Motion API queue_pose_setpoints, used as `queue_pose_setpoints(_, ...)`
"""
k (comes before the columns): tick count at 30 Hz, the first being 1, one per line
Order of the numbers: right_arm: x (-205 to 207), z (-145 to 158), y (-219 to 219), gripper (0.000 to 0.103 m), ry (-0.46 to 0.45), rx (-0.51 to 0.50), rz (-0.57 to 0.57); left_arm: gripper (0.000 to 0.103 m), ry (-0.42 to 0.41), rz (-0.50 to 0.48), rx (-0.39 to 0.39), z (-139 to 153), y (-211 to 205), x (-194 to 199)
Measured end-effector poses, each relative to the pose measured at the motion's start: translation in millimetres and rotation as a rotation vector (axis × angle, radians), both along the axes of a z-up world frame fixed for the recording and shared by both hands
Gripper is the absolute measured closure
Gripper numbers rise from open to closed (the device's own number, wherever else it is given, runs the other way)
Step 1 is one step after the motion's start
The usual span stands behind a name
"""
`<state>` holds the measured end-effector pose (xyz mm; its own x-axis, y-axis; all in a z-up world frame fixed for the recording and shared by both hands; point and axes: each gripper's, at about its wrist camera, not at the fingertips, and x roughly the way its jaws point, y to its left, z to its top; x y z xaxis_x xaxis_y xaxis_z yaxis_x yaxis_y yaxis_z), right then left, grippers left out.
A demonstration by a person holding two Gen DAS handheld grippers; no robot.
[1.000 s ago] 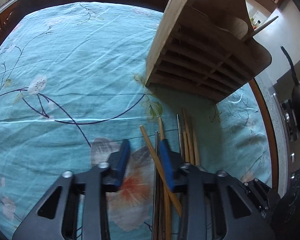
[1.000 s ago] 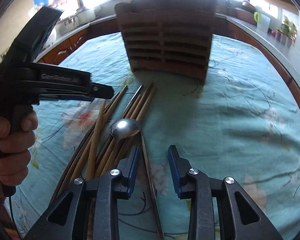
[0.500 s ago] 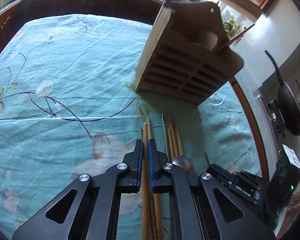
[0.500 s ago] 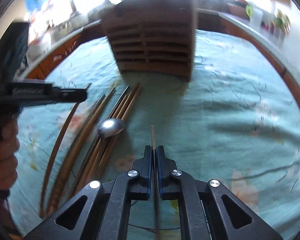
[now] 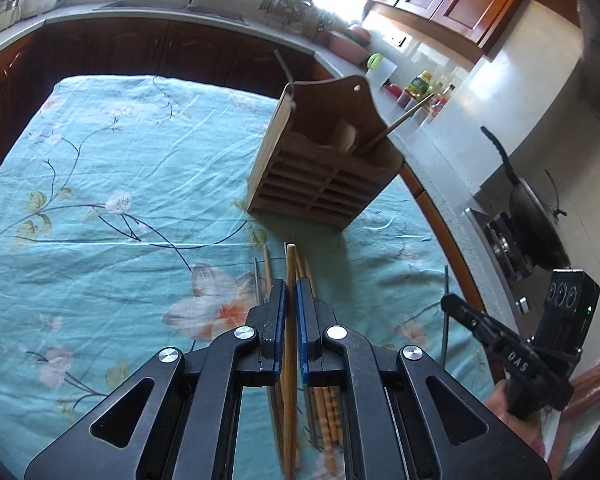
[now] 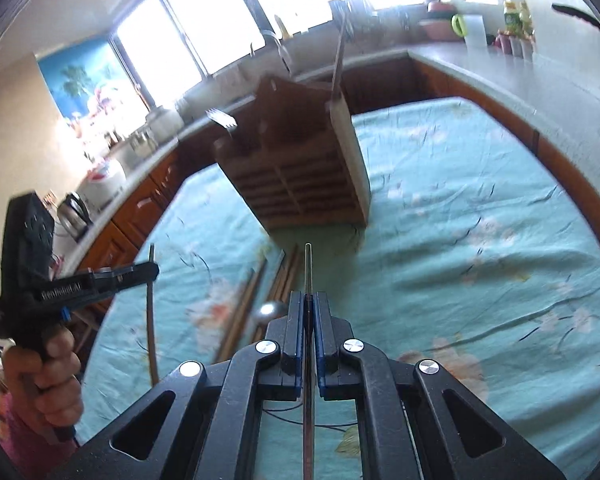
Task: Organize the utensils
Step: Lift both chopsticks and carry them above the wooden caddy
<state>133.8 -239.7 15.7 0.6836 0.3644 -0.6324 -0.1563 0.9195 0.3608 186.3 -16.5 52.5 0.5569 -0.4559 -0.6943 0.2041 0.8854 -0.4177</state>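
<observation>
The slotted wooden holder (image 5: 320,184) stands upright on the floral cloth (image 5: 100,200); short of it, the left gripper (image 5: 291,300) clamps a light, stiff wooden chopstick (image 5: 291,264) mid-shaft, and the right gripper (image 6: 308,312) clamps a thin, slippery metal chopstick (image 6: 308,268).

A slatted wooden utensil holder (image 5: 324,184) stands upright on the floral teal cloth (image 5: 100,208); before it lie loose wooden chopsticks (image 5: 328,412) and a steel spoon (image 6: 269,310).

I see a teal tablecloth (image 5: 100,152) with pink flowers and dark branches. My black hand-held gripper (image 5: 291,292) has blue pads; the slatted rack (image 5: 320,176) is tan.
</observation>
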Motion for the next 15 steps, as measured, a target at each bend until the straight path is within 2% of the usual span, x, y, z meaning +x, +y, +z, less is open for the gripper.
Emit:
queue_pose_setpoints(6, -15, 36, -7, 0.099, -0.088, 0.037, -0.020, 0.098, -0.056, 0.000, -0.025, 25, 7, -17)
queue_pose_setpoints(10, -16, 49, -16, 0.099, -0.133, 0.081, -0.043, 0.098, -0.081, 0.007, -0.035, 36, 12, -22)
queue_pose_setpoints(15, -14, 55, -17, 0.098, -0.167, 0.090, -0.058, 0.098, -0.104, 0.009, -0.044, 47, 15, -25)
